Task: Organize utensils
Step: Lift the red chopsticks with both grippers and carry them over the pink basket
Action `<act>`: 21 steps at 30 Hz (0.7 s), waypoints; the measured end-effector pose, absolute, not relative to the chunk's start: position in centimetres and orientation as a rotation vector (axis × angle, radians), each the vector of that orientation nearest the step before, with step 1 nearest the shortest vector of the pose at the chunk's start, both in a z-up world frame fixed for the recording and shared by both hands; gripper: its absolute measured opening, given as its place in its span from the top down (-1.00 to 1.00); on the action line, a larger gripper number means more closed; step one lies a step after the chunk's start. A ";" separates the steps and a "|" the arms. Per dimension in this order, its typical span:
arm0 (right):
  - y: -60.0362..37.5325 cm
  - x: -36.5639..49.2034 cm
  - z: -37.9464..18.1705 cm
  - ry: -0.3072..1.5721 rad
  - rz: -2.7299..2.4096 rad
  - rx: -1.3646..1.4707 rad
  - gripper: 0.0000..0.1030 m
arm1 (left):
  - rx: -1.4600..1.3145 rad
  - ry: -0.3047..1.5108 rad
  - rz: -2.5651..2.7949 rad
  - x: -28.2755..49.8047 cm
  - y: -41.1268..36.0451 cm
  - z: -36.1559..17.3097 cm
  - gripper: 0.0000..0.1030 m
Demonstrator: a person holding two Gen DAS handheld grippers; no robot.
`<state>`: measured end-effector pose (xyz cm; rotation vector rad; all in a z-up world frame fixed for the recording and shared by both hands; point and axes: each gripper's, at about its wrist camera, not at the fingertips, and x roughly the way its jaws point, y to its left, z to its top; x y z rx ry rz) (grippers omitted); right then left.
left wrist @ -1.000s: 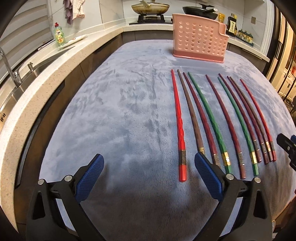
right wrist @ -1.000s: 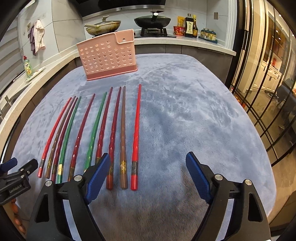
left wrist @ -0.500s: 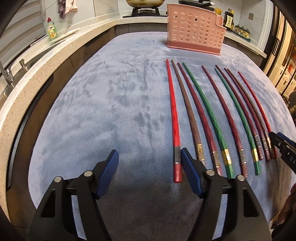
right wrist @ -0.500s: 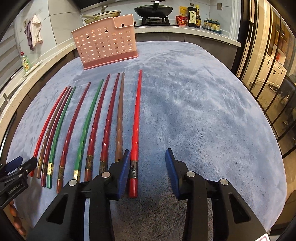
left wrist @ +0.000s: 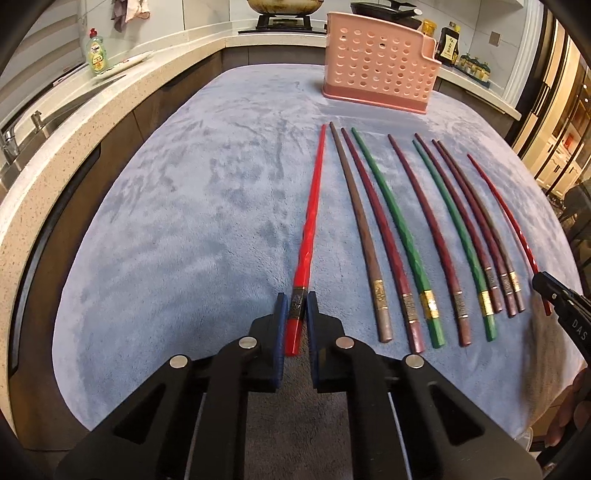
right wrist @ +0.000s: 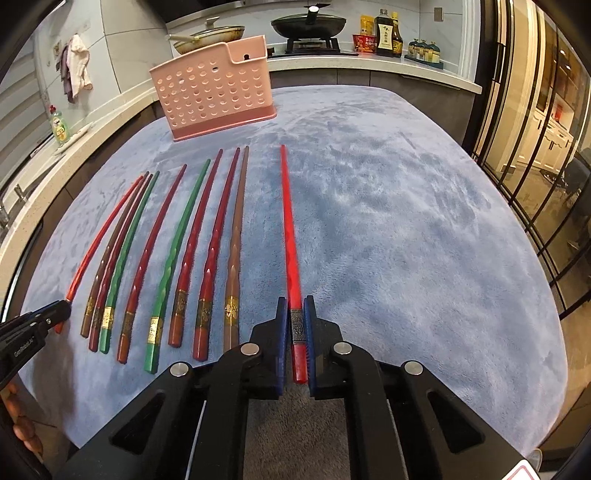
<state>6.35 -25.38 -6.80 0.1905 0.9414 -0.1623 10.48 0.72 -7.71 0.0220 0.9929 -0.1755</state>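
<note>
Several chopsticks, red, brown, maroon and green, lie in a row on the blue-grey cloth (left wrist: pixel 177 221). In the left wrist view my left gripper (left wrist: pixel 294 308) is shut on the handle end of a bright red chopstick (left wrist: pixel 308 229) at the left end of the row. In the right wrist view my right gripper (right wrist: pixel 295 312) is shut on the handle of another bright red chopstick (right wrist: pixel 290 229) at the right end of its row. A pink perforated holder (left wrist: pixel 376 64) stands upright at the far side; it also shows in the right wrist view (right wrist: pixel 212 88).
A counter with a sink tap (left wrist: pixel 9 142) and a green soap bottle (left wrist: pixel 96 51) runs along the left. A stove with pans (right wrist: pixel 308 26) and sauce bottles (right wrist: pixel 386 35) is behind the holder. Glass doors (right wrist: pixel 535 147) stand to the right.
Both grippers moved forward and closed from wide open onto the handle ends of the two bright red chopsticks at the outer ends of the row.
</note>
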 end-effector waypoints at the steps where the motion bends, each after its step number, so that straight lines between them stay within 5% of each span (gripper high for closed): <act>1: -25.5 6.1 -6.4 0.933 -0.162 0.194 0.86 | 0.018 0.987 -0.176 10.3 0.8 -7.3 0.81; 21: -28.8 6.0 7.2 0.644 -0.148 0.229 0.87 | -0.042 0.759 -0.184 10.8 2.5 5.1 0.87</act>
